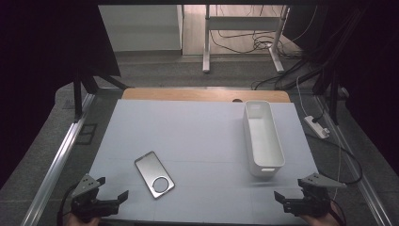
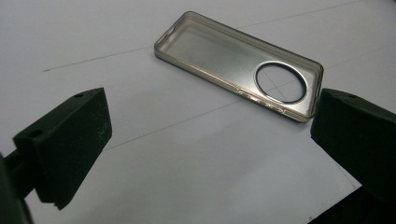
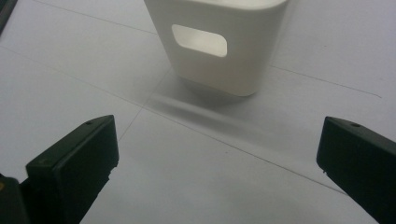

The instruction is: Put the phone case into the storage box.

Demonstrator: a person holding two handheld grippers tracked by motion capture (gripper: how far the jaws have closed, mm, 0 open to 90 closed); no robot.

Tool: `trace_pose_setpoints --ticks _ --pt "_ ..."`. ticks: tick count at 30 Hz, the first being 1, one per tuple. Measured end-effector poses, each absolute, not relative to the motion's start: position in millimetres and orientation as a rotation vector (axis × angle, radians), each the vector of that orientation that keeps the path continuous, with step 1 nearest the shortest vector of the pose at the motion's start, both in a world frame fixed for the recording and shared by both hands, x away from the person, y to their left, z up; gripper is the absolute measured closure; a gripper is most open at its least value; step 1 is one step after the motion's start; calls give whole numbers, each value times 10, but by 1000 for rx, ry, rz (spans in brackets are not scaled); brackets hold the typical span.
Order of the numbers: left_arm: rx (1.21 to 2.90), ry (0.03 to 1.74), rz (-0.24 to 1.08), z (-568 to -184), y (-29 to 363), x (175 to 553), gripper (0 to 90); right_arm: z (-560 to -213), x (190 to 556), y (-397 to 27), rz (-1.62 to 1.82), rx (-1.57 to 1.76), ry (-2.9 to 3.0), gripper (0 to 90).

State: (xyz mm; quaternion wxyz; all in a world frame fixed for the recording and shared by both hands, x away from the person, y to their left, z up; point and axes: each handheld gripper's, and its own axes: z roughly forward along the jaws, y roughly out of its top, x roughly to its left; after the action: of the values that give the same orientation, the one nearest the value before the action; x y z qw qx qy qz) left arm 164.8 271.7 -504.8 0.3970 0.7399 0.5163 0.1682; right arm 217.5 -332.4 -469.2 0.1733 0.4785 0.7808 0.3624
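Note:
A translucent phone case (image 1: 154, 174) (image 2: 238, 65) with a round camera hole lies flat on the pale mat (image 1: 188, 136), near the front left. My left gripper (image 1: 111, 187) (image 2: 212, 121) hovers just in front of it, jaws wide open with nothing between them. A long white bin (image 1: 263, 139) stands empty on the right side of the mat. Its near end, with a handle slot, faces my right gripper (image 3: 219, 144) as the white bin (image 3: 210, 74). The right gripper (image 1: 291, 188) is low at the front right corner, open and holding nothing.
The mat covers a wooden table whose far edge (image 1: 207, 94) shows. Metal rails (image 1: 61, 150) run along both sides. A white power strip (image 1: 316, 126) and cables lie on the floor at right. A desk frame (image 1: 244, 42) stands farther back.

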Motion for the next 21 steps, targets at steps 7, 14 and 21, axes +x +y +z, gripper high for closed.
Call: trace_pose_setpoints --ticks 7,14,21 --pt "1881 1304 424 -5044 2709 1651 0 -4695 2171 -3330 1034 1359 2216 0" --pt "1888 1301 414 -5049 2712 1659 0 -4696 2174 -3315 1020 1347 2226 0" --pt "1890 1286 404 -5048 2711 1657 0 -4697 2175 -3313 1018 1349 2227 0"
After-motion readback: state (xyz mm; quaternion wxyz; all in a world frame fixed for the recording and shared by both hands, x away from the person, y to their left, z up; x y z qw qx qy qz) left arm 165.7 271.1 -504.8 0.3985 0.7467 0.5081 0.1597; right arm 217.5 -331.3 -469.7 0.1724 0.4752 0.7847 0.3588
